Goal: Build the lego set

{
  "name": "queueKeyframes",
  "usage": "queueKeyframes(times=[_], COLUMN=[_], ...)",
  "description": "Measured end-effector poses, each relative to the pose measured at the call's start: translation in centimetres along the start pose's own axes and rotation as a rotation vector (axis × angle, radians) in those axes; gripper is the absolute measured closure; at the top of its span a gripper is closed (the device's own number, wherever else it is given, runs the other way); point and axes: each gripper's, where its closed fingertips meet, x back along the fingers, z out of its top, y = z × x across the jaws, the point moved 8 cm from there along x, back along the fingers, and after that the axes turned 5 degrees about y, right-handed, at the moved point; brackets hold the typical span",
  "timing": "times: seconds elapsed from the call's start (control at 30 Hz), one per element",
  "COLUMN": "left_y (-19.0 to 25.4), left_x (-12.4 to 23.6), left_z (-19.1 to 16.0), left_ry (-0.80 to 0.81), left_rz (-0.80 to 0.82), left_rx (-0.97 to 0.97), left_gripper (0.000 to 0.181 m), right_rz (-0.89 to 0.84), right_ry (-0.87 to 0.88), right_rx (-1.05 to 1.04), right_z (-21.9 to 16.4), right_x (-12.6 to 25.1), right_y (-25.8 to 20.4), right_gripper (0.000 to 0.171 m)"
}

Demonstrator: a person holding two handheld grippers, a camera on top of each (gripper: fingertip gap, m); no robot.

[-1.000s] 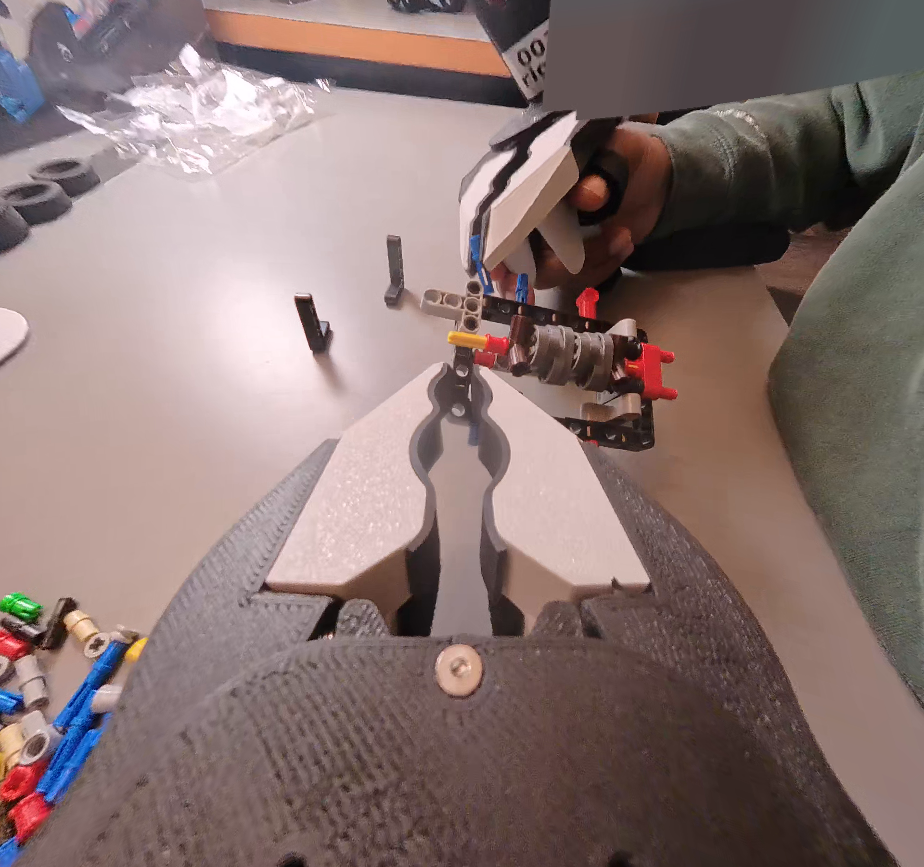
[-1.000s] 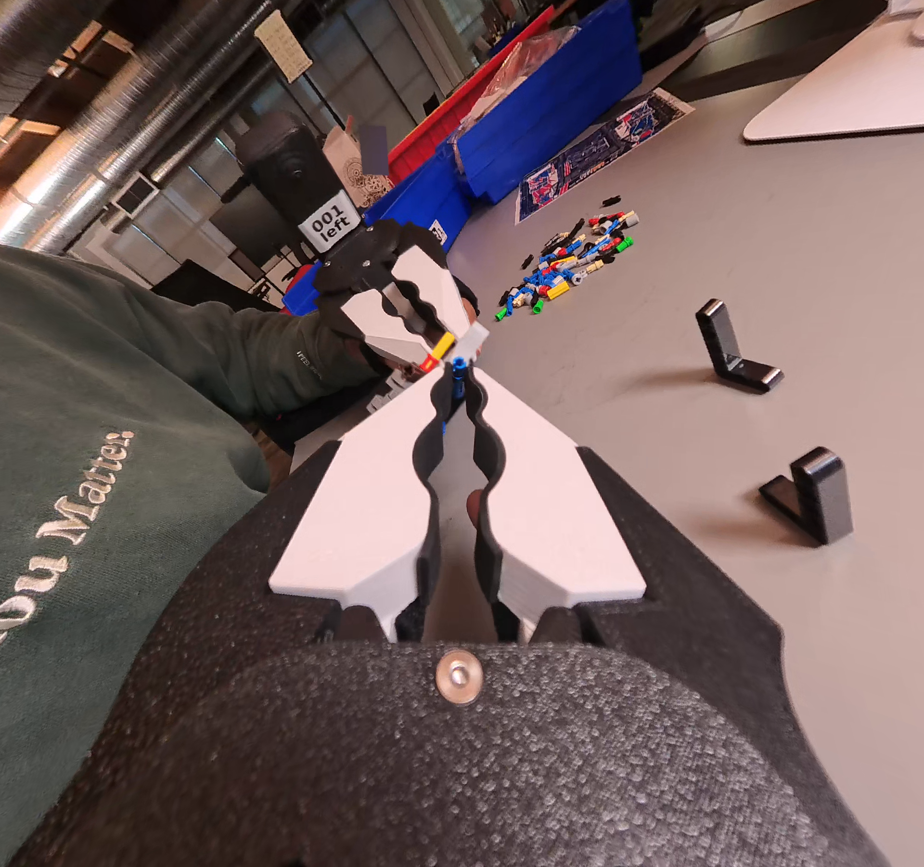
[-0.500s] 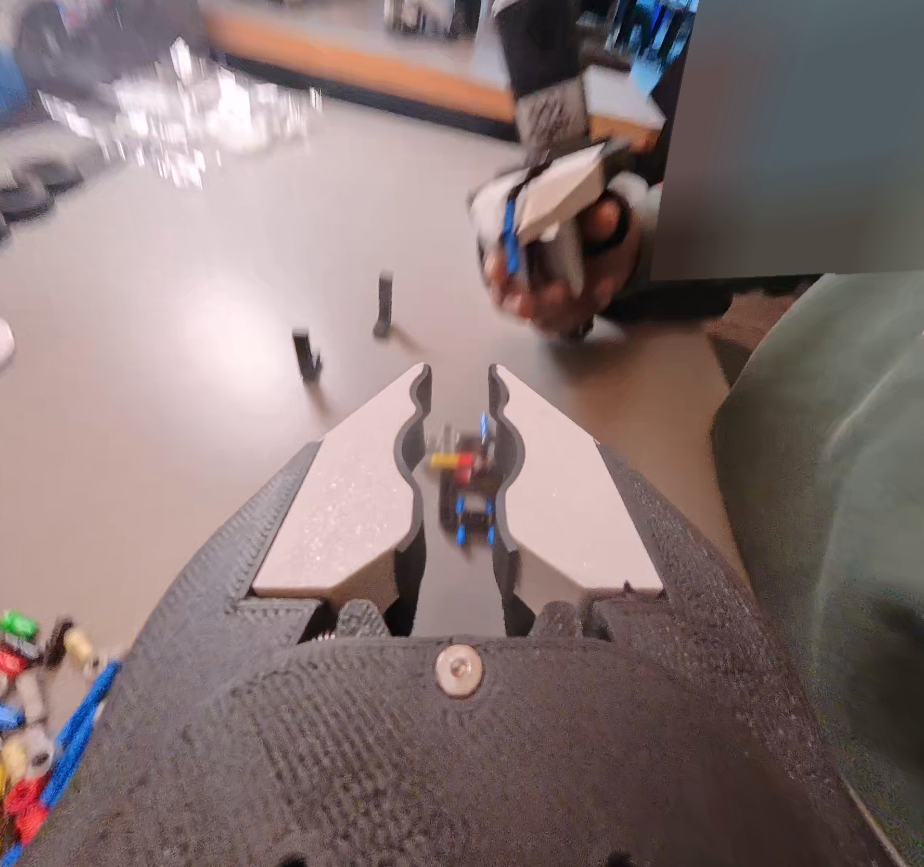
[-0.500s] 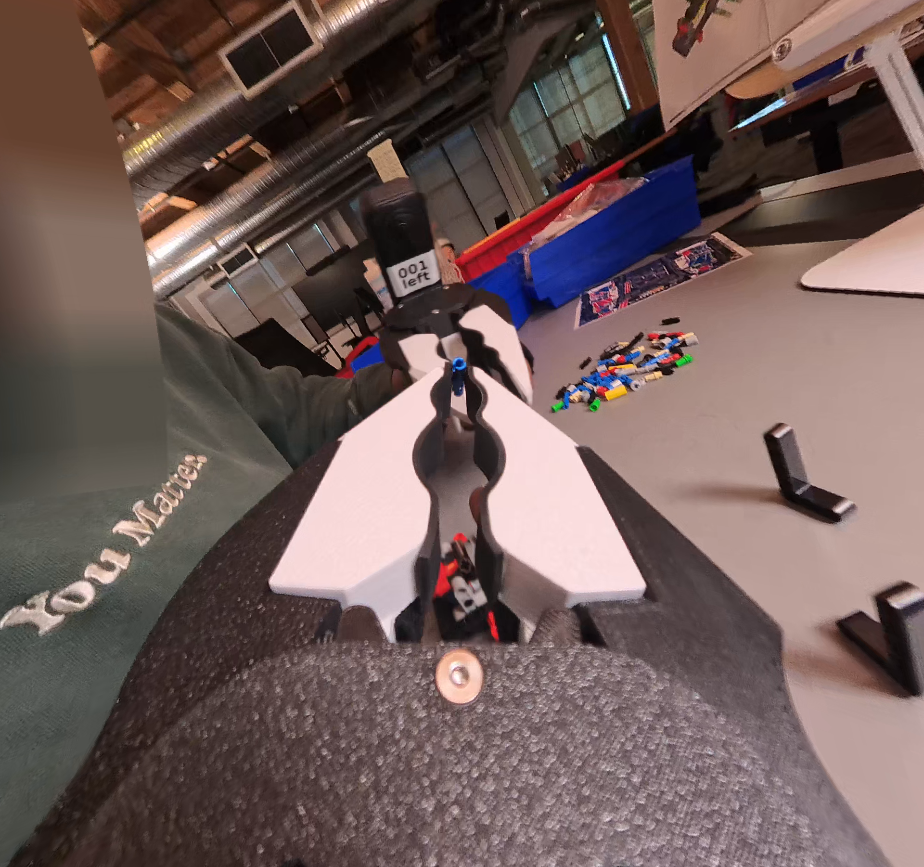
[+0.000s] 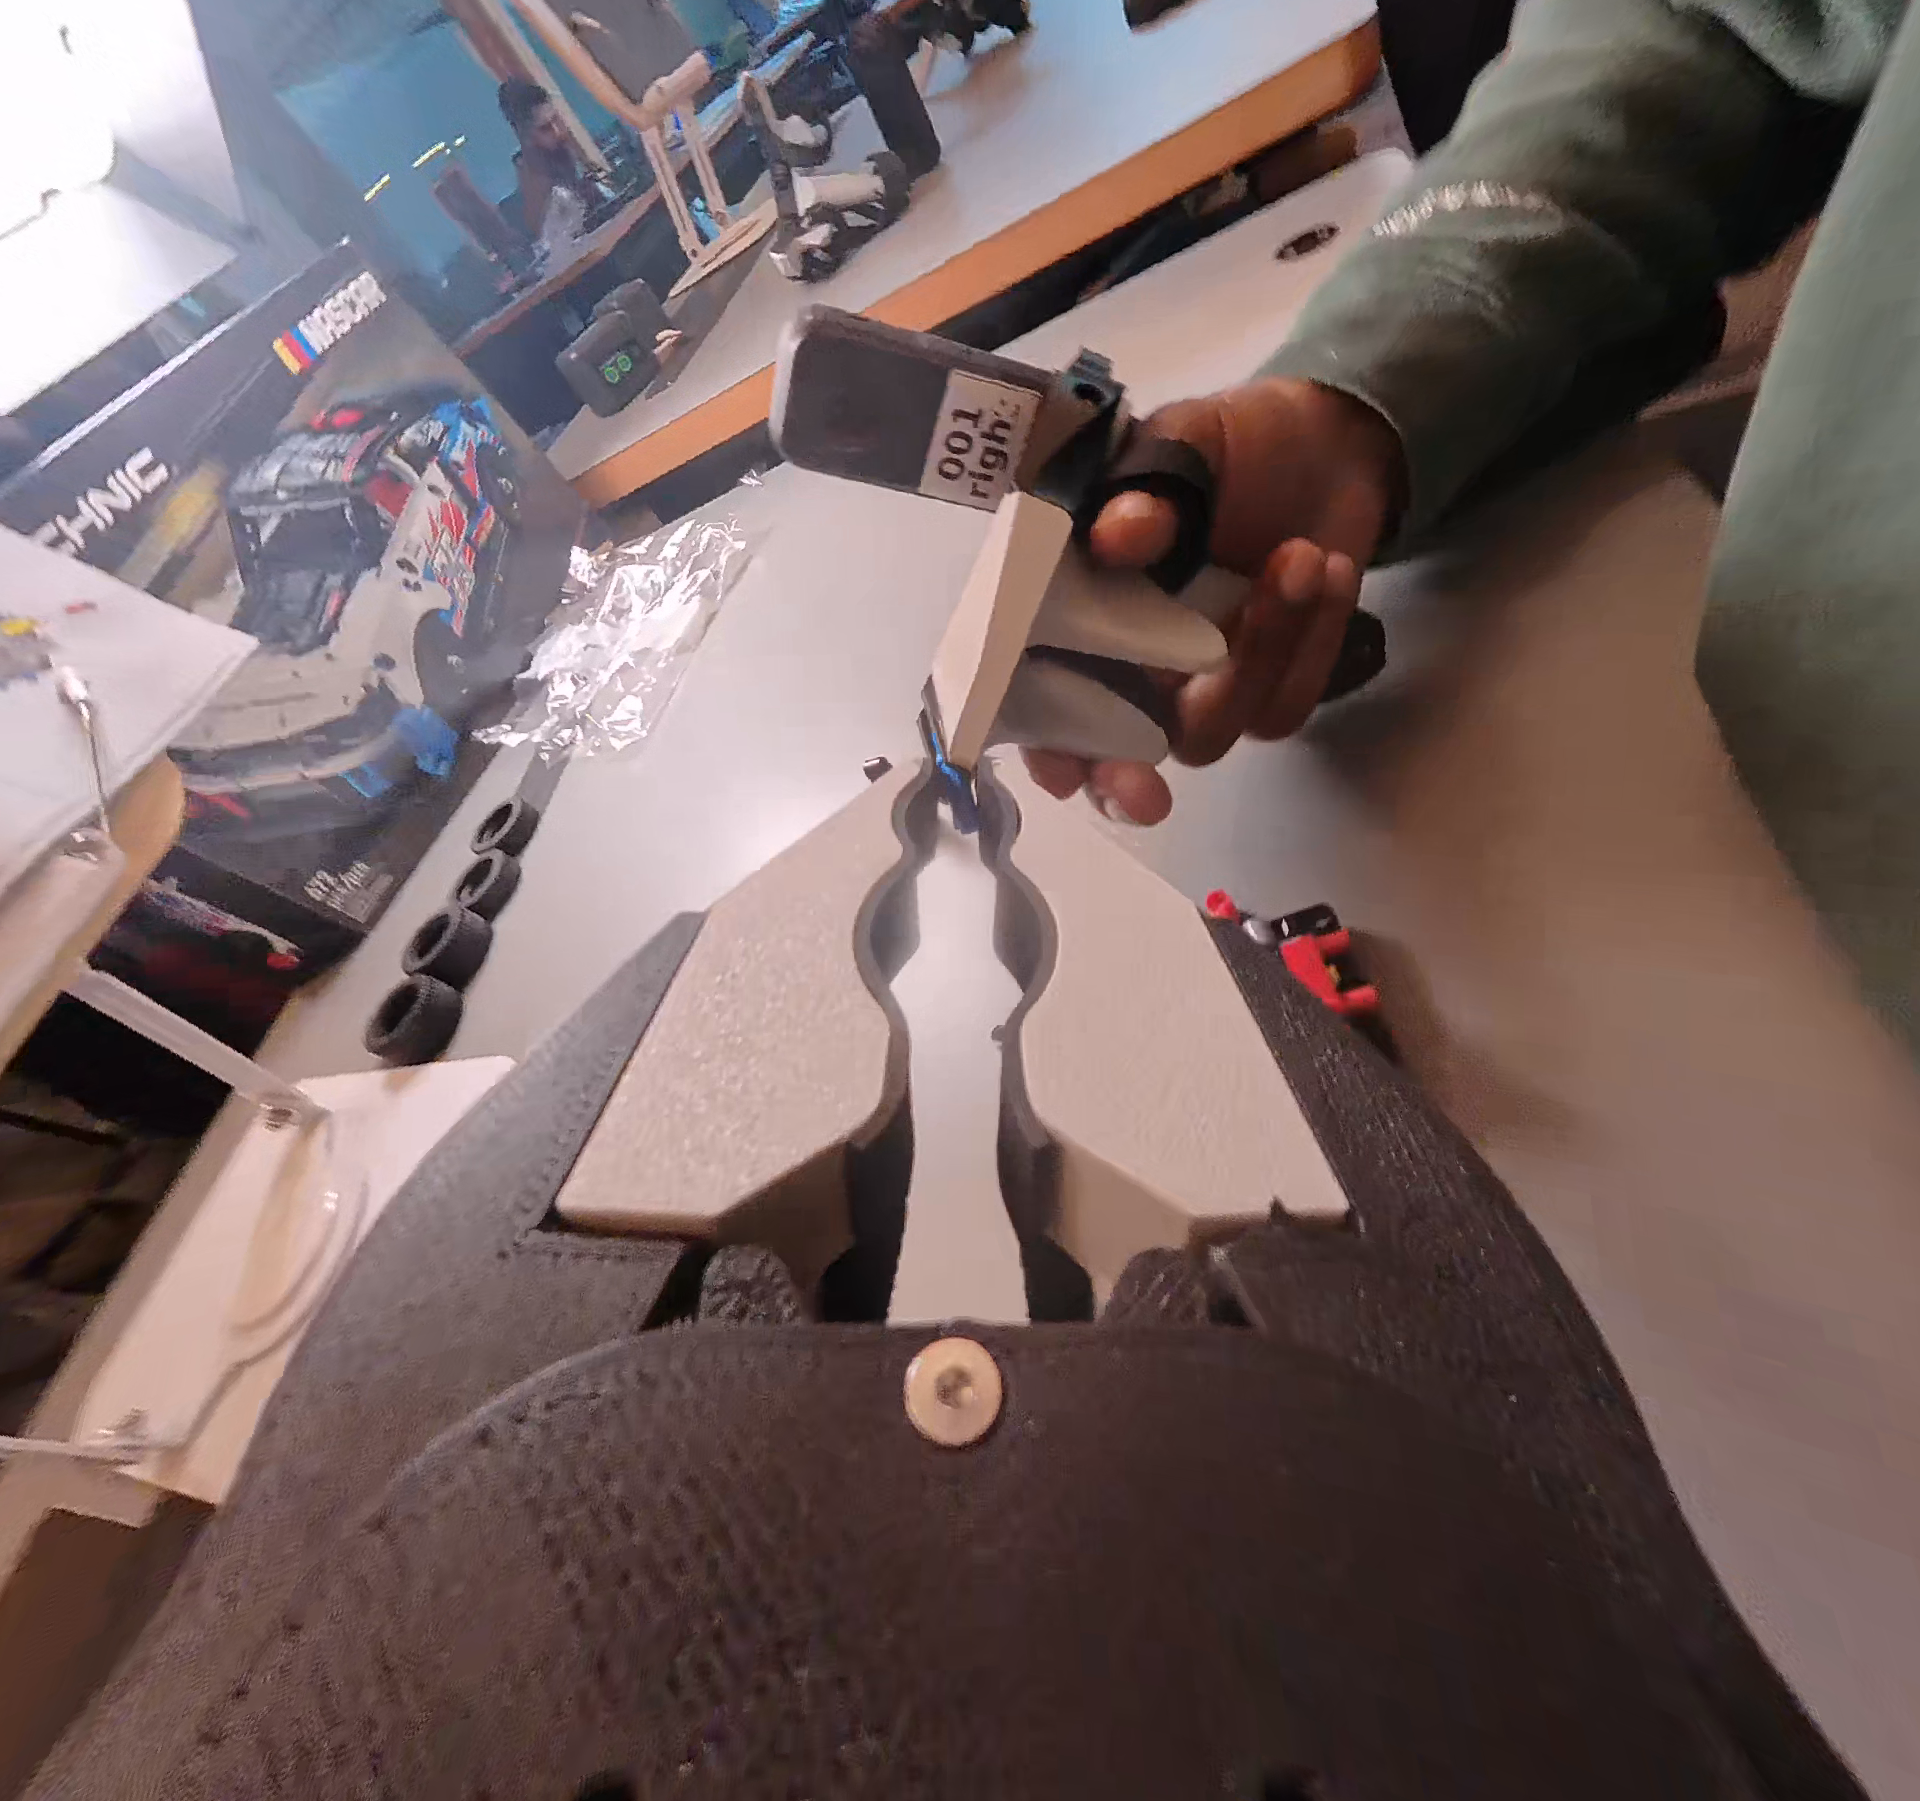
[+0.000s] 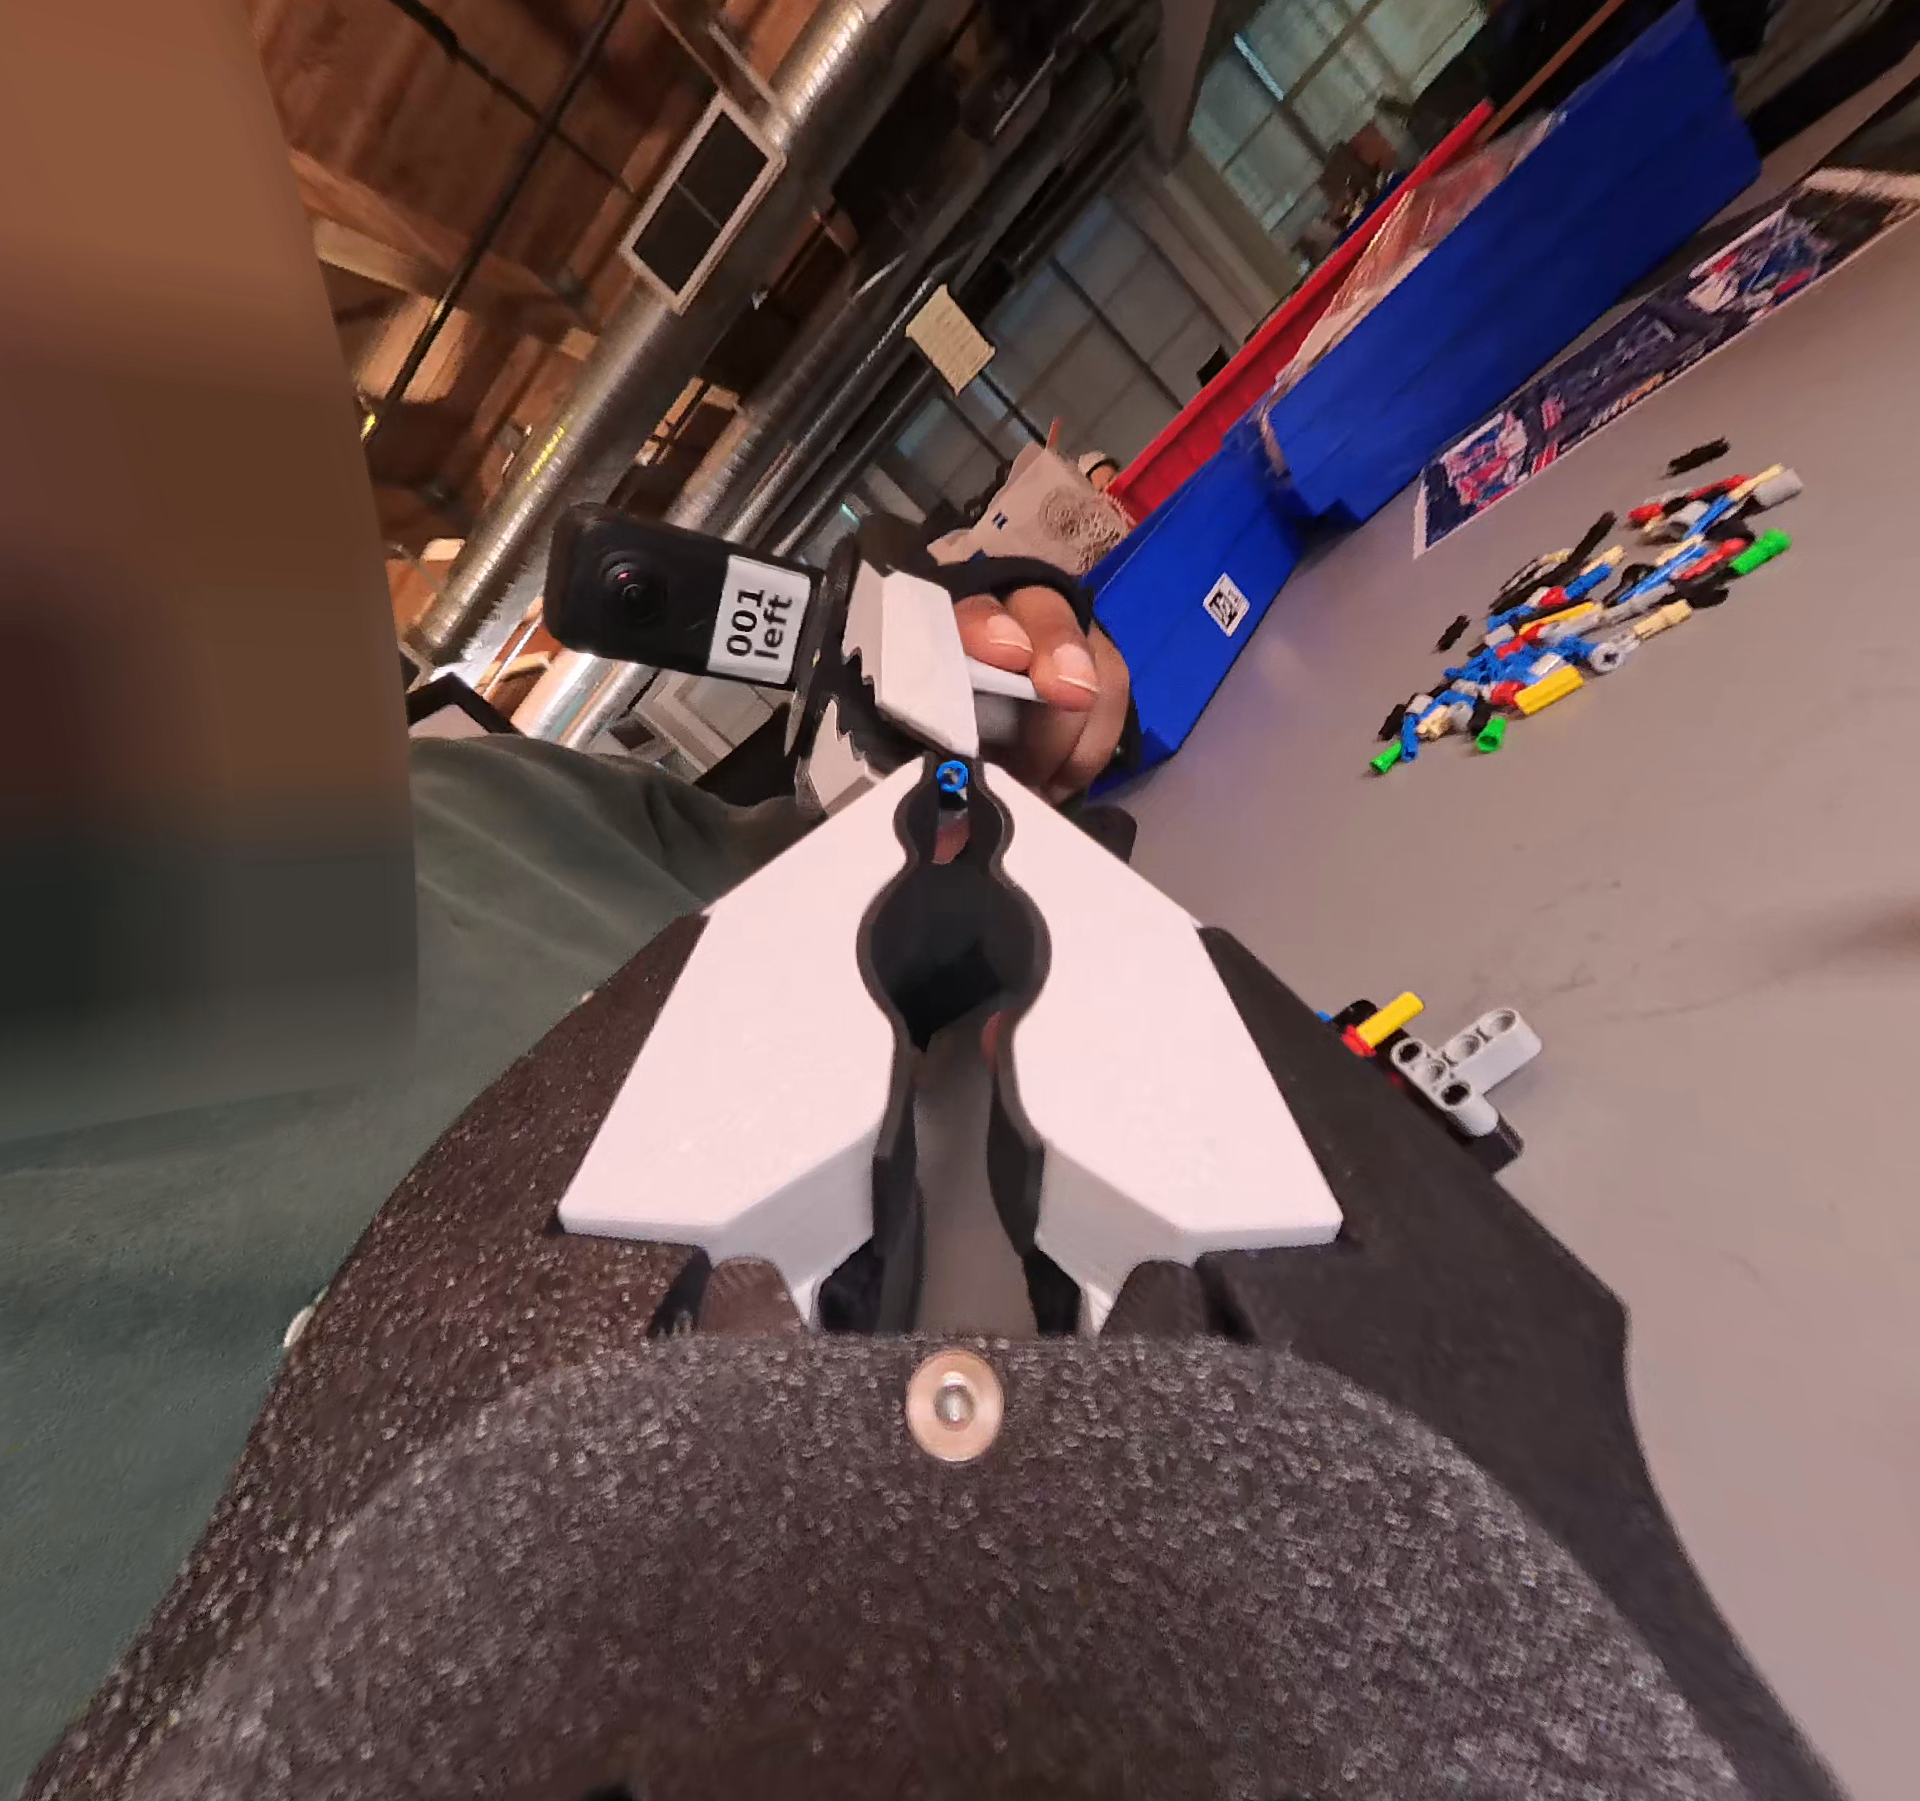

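Observation:
My right gripper [image 6: 951, 785] is shut on a small blue pin [image 6: 950, 777] and holds it above the table. In the left wrist view it comes in from above [image 5: 961, 749] with the pin [image 5: 958, 797] at its tip. My left gripper [image 5: 951, 793] has its tips closed on the same pin, and it also shows in the right wrist view [image 6: 925, 754], tip to tip with the right one. The part-built assembly lies on the grey table: its red end [image 5: 1314, 951] is beside my left gripper, and its grey beam and yellow axle [image 6: 1455, 1065] are partly hidden by my right gripper.
A pile of loose coloured pieces [image 6: 1590, 629] lies farther out on the table [image 6: 1558, 868]. Several black tyres [image 5: 457, 930], crumpled plastic wrap [image 5: 623, 629] and the set's box [image 5: 343, 546] sit to the left. Blue bins [image 6: 1455, 297] and a printed booklet [image 6: 1662, 338] are at the far edge. Both grippers' tips are close together, under 4 cm apart.
My left gripper let go of the assembly, which now lies on the table, opened, then rose and closed on the blue pin. The right gripper kept the pin, lifted and tilted.

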Motion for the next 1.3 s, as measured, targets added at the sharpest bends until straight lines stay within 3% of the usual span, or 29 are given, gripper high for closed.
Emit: queueKeyframes(times=[0.3,0.53,0.77,1.07,1.17,1.27,1.3], left_y=[0.8,0.8,1.1,1.1,0.8,-1.8,-2.5], left_x=[0.5,0.6,0.4,0.3,0.2,1.4,1.8], left_z=[-0.1,0.0,0.0,-0.1,-0.8,-2.5,-3.7], left_ry=[-0.036,-0.045,-0.042,-0.045,-0.028,-0.030,-0.097], left_rz=[-0.026,-0.044,-0.052,-0.058,-0.058,-0.036,-0.064], left_rx=[-0.184,-0.170,-0.184,-0.188,-0.094,0.176,0.282], left_gripper=[0.178,0.179,0.179,0.178,0.172,0.153,0.158], right_rz=[0.028,0.032,0.014,0.003,-0.043,-0.126,-0.187], right_ry=[-0.072,-0.087,-0.114,-0.133,-0.167,-0.170,-0.179], right_rx=[-0.076,-0.070,0.073,0.077,0.148,0.269,0.333], right_z=[-0.7,-0.8,-0.8,-0.8,-0.7,1.5,2.4], right_x=[-0.2,0.0,0.0,0.0,0.1,1.5,2.4], right_y=[0.4,0.4,-0.3,-0.2,-0.1,0.1,0.4], right_gripper=[0.168,0.168,0.161,0.168,0.169,0.169,0.169])
